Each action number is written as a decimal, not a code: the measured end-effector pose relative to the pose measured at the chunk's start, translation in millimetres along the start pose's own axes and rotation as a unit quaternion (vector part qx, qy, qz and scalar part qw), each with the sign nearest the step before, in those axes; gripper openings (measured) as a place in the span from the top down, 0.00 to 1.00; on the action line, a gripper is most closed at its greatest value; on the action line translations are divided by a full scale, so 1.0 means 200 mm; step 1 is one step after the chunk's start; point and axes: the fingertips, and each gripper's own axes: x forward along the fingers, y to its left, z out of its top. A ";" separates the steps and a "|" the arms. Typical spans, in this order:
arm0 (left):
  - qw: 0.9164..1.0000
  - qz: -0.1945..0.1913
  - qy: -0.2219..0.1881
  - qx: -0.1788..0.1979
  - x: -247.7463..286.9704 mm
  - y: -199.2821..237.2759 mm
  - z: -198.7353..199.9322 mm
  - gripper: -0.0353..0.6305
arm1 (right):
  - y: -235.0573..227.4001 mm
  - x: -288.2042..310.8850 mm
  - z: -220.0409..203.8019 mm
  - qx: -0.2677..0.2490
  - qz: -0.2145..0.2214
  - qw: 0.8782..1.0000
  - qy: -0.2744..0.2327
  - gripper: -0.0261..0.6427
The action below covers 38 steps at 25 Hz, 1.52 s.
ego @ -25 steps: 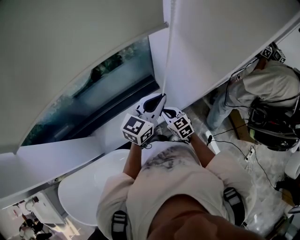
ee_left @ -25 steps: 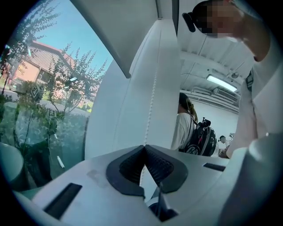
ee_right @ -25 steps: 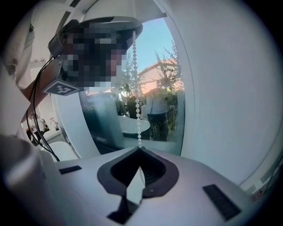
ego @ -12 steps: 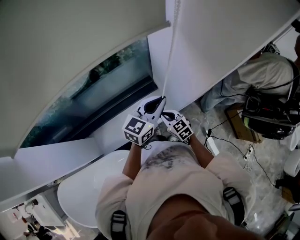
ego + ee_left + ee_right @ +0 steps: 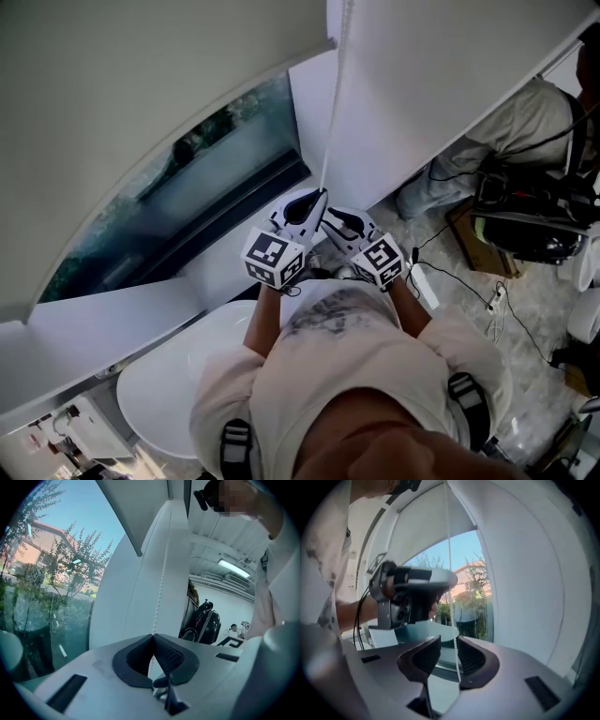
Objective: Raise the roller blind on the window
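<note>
Now the change is on my right side: the right gripper (image 5: 349, 223) has just been opening its jaws. In the right gripper view (image 5: 449, 644) they stand wide apart. The bead cord (image 5: 450, 573) still hangs through the gap between the pads, closer to one of them, but neither pad presses on it, so that side has let go. From the head view the right gripper also sits a touch further out to the right of the cord (image 5: 330, 122) than it did half a second ago.

The left gripper (image 5: 309, 208) is right at the cord. In its own view the jaws (image 5: 152, 641) are pinched together with the cord (image 5: 161, 588) running straight up out of the pinch, so the cord is anchored there.

The roller blind (image 5: 141, 112) hangs to the left of the cord, lowered over much of the window. A band of window glass (image 5: 197, 187) shows under its bottom edge, so the blind is only partly up.

I read this as the switch in a hand-over-hand pull. My left side holds the tension while the freed right side goes for a fresh bite on the cord. If the left pinch slips, the blind could run back down.
</note>
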 end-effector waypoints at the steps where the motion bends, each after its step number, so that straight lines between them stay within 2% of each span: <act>1: 1.000 0.000 0.000 0.000 0.00 0.00 0.00 0.94 | -0.01 -0.03 0.07 -0.001 -0.006 1.000 -0.012 0.72; 8: 1.000 -0.001 -0.006 -0.005 -0.02 -0.01 0.01 0.94 | -0.01 -0.22 0.63 -0.040 -0.013 0.995 -0.090 0.72; 16: 1.000 -0.006 -0.008 -0.005 0.00 -0.05 0.03 0.94 | 0.05 -0.35 1.20 -0.088 0.004 0.978 -0.189 0.72; 26: 1.000 -0.007 -0.008 -0.001 0.03 -0.05 0.00 0.94 | 0.02 -0.35 1.49 -0.118 0.010 0.966 -0.230 0.73; 30: 1.000 -0.004 -0.007 0.000 0.02 -0.04 -0.01 0.94 | 0.01 -0.34 1.55 -0.118 0.011 0.966 -0.232 0.82; 35: 1.000 -0.002 -0.011 0.001 0.04 -0.04 0.02 0.94 | -0.02 -0.35 1.58 -0.069 0.024 0.972 -0.221 0.87; 38: 1.000 0.000 -0.013 0.000 0.03 -0.02 0.02 0.94 | -0.03 -0.34 1.58 -0.048 0.019 0.971 -0.232 0.87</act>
